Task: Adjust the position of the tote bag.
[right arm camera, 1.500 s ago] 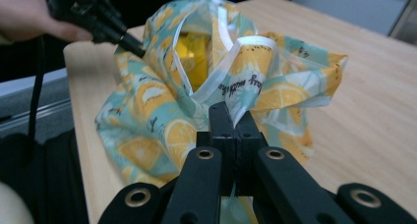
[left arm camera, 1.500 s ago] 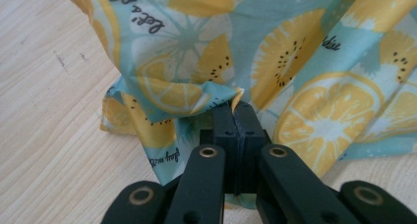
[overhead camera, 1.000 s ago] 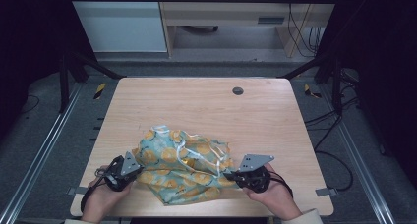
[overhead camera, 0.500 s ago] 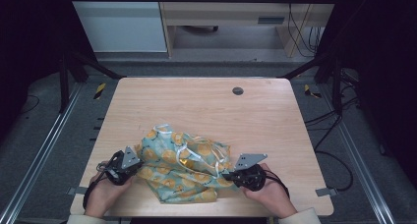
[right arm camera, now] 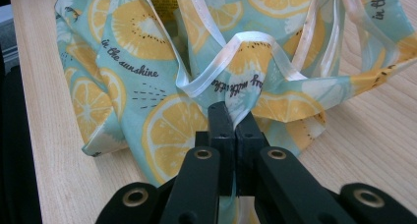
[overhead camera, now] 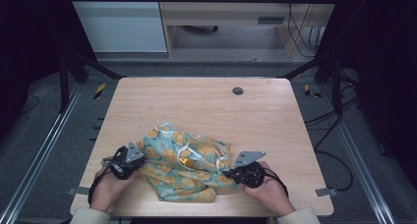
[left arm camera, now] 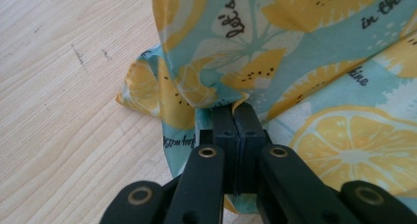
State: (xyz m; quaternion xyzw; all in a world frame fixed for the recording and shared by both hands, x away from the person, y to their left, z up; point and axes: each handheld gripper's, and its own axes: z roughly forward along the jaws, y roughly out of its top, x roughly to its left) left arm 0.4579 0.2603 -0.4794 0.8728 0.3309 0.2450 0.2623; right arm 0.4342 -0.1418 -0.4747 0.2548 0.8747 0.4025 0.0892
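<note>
Near the table's front edge, both the left gripper (overhead camera: 129,161) and right gripper (overhead camera: 242,172) pinch the crumpled teal lemon-print cloth bag (overhead camera: 184,165) with jaws closed; uneven pulling could slip thin fabric free.

Both forearms come in low. The left gripper (overhead camera: 129,161) sits in the left hand (overhead camera: 109,184), jaws pressed together. The right gripper (overhead camera: 241,172) sits in the right hand (overhead camera: 268,190), jaws likewise pressed together, pointing toward the left one.

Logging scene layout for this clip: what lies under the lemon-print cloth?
The lemon-print cloth lies crumpled on the wooden table, pinched at either side by the left gripper and right gripper. Bare wood shows around it; anything beneath its folds is covered.
</note>
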